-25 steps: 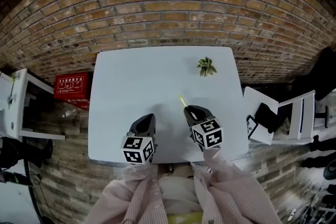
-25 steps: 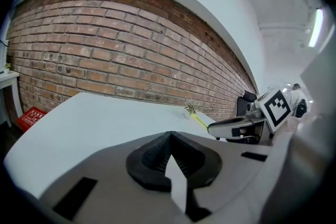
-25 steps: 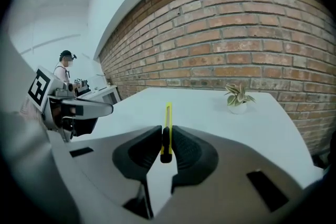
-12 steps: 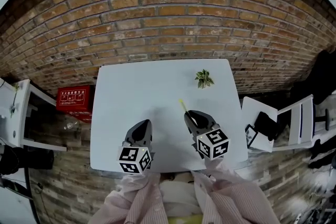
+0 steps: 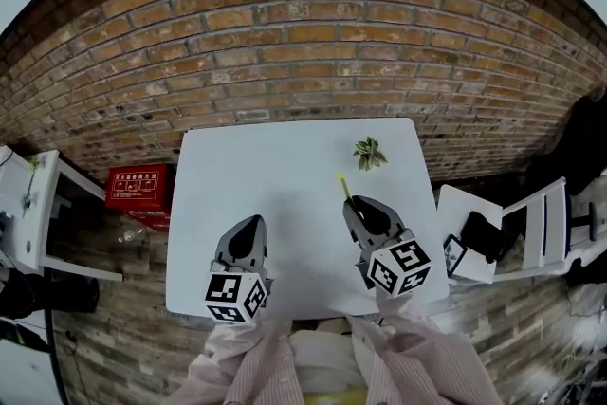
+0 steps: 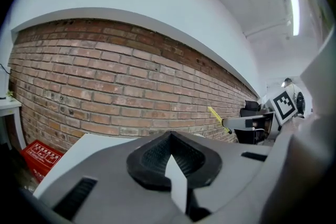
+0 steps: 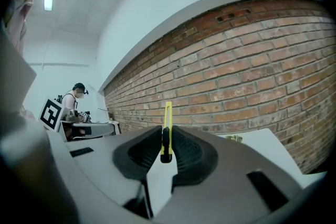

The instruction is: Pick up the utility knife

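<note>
The utility knife [image 7: 167, 124] is slim and yellow with a black end. My right gripper [image 7: 166, 150] is shut on it, and the blade end sticks out past the jaws toward the brick wall. In the head view the knife [image 5: 344, 187] projects from the right gripper [image 5: 357, 204], held above the white table [image 5: 285, 166]. My left gripper [image 5: 252, 224] hovers over the table's near left part. Its jaws meet at the tips with nothing between them in the left gripper view [image 6: 169, 137]. That view also catches the knife [image 6: 214, 114] at the right.
A small green plant [image 5: 369, 152] sits on the table's far right. A brick wall [image 5: 303, 43] runs behind the table. A red box [image 5: 140, 184] lies on the floor at left. A white stand [image 5: 458, 204] with a black object [image 5: 486, 233] is at right.
Both grippers have risen above the table toward the camera. The knife has gone up with the right gripper, still clamped in it.
</note>
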